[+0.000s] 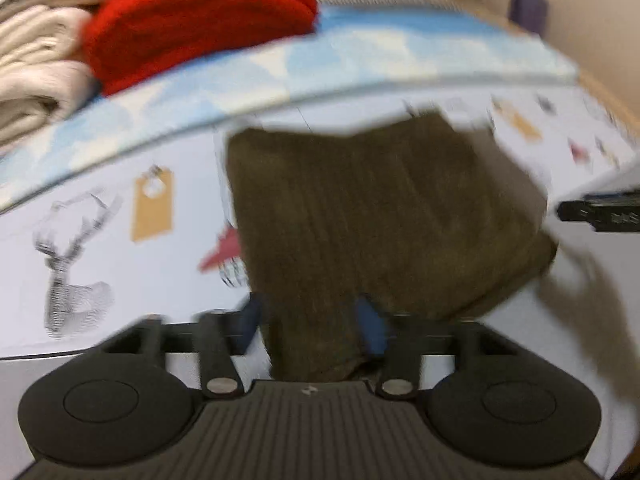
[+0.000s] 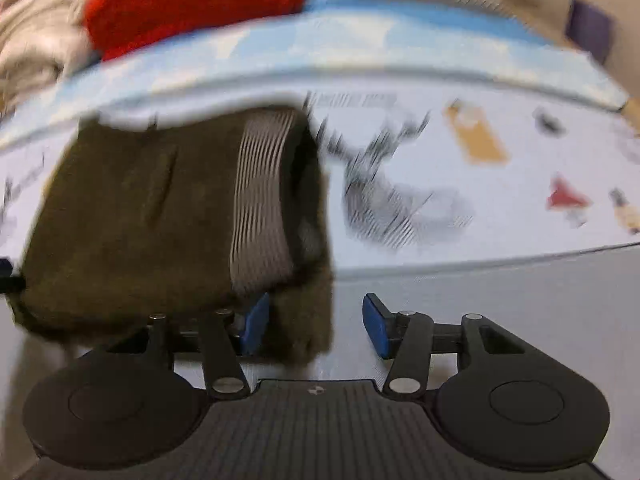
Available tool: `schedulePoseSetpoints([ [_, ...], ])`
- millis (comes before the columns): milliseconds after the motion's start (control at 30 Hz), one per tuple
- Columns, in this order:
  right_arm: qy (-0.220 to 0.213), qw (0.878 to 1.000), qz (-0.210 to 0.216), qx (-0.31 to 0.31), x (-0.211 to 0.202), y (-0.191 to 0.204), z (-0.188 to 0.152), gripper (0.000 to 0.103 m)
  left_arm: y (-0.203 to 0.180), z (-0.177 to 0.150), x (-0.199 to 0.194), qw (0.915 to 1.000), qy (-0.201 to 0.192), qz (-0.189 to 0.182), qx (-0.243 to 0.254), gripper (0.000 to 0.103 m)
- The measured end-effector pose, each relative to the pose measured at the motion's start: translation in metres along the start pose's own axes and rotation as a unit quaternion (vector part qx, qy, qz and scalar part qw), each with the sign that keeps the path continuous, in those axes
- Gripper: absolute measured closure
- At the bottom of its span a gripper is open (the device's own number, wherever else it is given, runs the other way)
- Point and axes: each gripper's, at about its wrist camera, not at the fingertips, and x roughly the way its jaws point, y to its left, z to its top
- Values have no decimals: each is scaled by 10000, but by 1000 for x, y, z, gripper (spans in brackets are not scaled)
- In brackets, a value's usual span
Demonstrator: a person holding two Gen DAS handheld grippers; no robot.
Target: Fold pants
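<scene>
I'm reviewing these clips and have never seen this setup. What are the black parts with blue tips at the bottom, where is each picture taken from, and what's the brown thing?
Each picture comes from a fisheye camera mounted on a hand-held gripper that a person carries, one per hand. The black parts are the gripper bodies; the blue tips are the finger pads.

The left hand-held gripper has brown fabric between its pads: the folded pants. Whether it is clamped is blurred.

The right hand-held gripper stands open; the pants' striped waistband shows in its view, and fabric drapes over its left pad.

Underneath lies a white printed sheet with deer drawings. Behind it sit a sky-blue board, a red folded cloth and cream folded laundry.
</scene>
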Motion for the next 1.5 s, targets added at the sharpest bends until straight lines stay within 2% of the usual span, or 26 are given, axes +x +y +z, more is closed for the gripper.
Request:
schedulePoseSetpoints([
  [67, -353, 9990, -7, 290, -29, -4, 5, 42, -4, 4, -29, 9993, -334, 133, -77, 33],
  [100, -463, 9980, -18, 433, -43, -5, 5, 38, -6, 5, -44, 9986, -492, 151, -115, 24],
  [133, -550, 9971, -38, 533, -54, -4, 5, 32, -9, 10, -51, 9979, -595, 198, -150, 20],
  [167, -647, 9962, -53, 588, -69, -2, 3, 27, -13, 11, -66, 9970, -689, 278, -199, 20],
  [267, -919, 9948, -57, 447, -114, 10, -7, 23, -25, 7, -119, 9926, -1004, 522, -442, 19],
  [300, -1020, 9940, -93, 388, -130, 13, -13, 20, -29, 4, -135, 9915, -1068, 576, -477, 18],
  [367, -1237, 9915, -261, 294, -156, 21, -24, 4, -36, -10, -162, 9896, -1093, 598, -712, 12],
  [400, -1315, 9904, -355, 222, -168, 26, -32, 2, -37, -17, -170, 9896, -1030, 542, -840, 0],
  [433, -1359, 9897, -418, 142, -175, 31, -40, 1, -41, -28, -175, 9901, -927, 446, -959, 0],
  [533, -1241, 9918, -307, 54, -182, 39, -65, 1, -52, -60, -170, 9915, -629, 463, -1042, 0],
  [600, -857, 9957, -353, 45, -176, 47, -73, 2, -56, -69, -153, 9922, -83, 545, -1114, 1],
  [633, -849, 9955, -411, -10, -176, 51, -73, 3, -55, -68, -149, 9913, -2, 427, -1242, 1],
  [667, -928, 9946, -448, -117, -178, 56, -73, 3, -56, -66, -148, 9913, -13, 348, -1270, 1],
  [767, -872, 9944, -515, -317, -174, 64, -73, 3, -62, -62, -144, 9933, -90, 574, -1002, 1],
  [1067, -703, 9967, -413, -56, -166, 67, -69, 3, -63, -62, -132, 9941, -107, 540, -938, 1],
  [1300, -629, 9971, -422, -41, -161, 68, -68, 3, -57, -60, -129, 9926, -65, 488, -1114, 1],
  [1500, -611, 9973, -412, -57, -161, 67, -68, 3, -58, -61, -130, 9931, -88, 488, -1067, 1],
])
